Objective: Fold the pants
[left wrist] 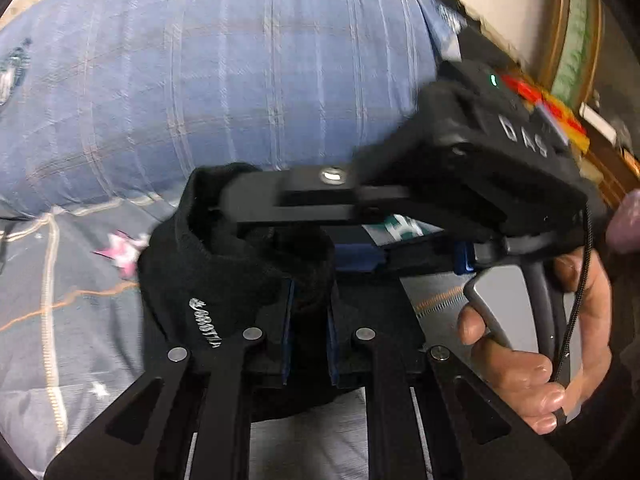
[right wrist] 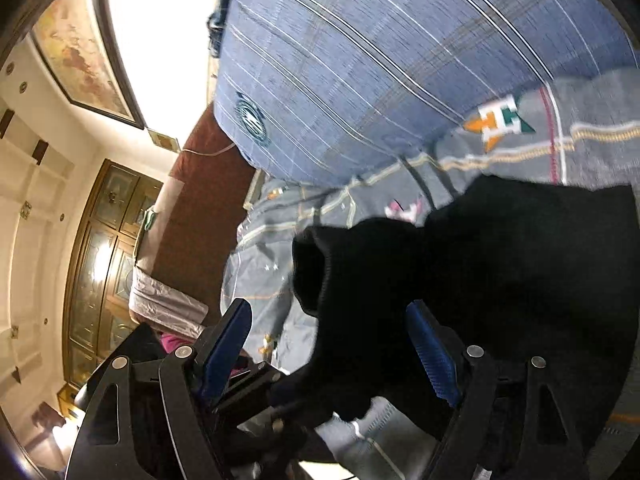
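The black pants (left wrist: pixel 208 280) are bunched up over the grey patterned bed sheet (left wrist: pixel 60 300). My left gripper (left wrist: pixel 310 320) is shut on a fold of the black pants, the blue pads close together with cloth between them. My right gripper (left wrist: pixel 460 184) crosses the left wrist view from the right, held by a hand (left wrist: pixel 532 380), its fingers reaching over the pants. In the right wrist view the right gripper (right wrist: pixel 332 340) is open, its blue pads (right wrist: pixel 432 352) wide apart, with the black pants (right wrist: pixel 480 272) lying between and beyond them.
A large blue plaid pillow (left wrist: pixel 200 80) lies behind the pants; it also shows in the right wrist view (right wrist: pixel 380 60). A wooden cabinet (right wrist: pixel 108 260), a framed picture (right wrist: pixel 80 52) and a red headboard (right wrist: pixel 200 220) stand at the room's side.
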Action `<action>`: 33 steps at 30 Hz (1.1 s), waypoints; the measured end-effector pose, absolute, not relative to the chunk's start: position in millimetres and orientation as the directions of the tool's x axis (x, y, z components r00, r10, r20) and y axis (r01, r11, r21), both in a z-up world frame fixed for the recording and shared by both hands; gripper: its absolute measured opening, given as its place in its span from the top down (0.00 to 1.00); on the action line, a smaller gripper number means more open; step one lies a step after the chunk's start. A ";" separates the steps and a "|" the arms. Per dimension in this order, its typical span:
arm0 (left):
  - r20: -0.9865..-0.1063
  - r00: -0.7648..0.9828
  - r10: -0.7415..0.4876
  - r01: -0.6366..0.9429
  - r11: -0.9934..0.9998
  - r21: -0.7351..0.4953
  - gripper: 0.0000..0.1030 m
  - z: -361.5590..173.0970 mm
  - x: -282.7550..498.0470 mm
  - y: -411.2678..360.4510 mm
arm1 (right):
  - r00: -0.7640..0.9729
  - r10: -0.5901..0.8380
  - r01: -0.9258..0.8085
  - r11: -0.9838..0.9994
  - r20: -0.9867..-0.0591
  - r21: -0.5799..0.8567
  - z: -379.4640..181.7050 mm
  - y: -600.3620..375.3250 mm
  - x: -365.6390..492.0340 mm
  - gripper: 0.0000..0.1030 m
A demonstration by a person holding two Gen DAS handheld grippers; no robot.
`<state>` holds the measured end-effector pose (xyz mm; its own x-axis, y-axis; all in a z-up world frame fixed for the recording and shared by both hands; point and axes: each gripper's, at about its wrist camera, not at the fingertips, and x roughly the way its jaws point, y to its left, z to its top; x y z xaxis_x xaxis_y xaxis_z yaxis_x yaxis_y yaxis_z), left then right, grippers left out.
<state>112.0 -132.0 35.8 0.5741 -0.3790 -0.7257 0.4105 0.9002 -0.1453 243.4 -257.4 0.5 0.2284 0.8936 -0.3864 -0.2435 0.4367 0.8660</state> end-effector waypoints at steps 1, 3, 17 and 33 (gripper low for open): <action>-0.741 0.551 -0.384 0.410 0.898 -0.160 0.88 28.2 115.0 -135.2 | 0.234 0.884 -0.228 0.454 -0.404 0.861 -4.5 -262.1 243.8 0.20; -0.763 0.499 -0.412 0.416 0.886 -0.206 0.83 15.3 119.1 -136.3 | 0.245 0.869 -0.188 0.477 -0.429 0.859 -16.4 -271.9 244.9 0.20; -0.698 0.529 -0.483 0.421 0.863 -0.279 0.48 40.9 96.5 -83.7 | 0.408 0.710 -0.201 0.683 -0.574 0.702 7.6 -288.5 236.2 0.17; -0.764 0.507 -0.399 0.192 0.917 -0.351 0.48 13.1 121.9 -22.1 | 0.435 0.629 -0.320 0.777 -0.645 0.542 24.3 -239.3 222.0 0.97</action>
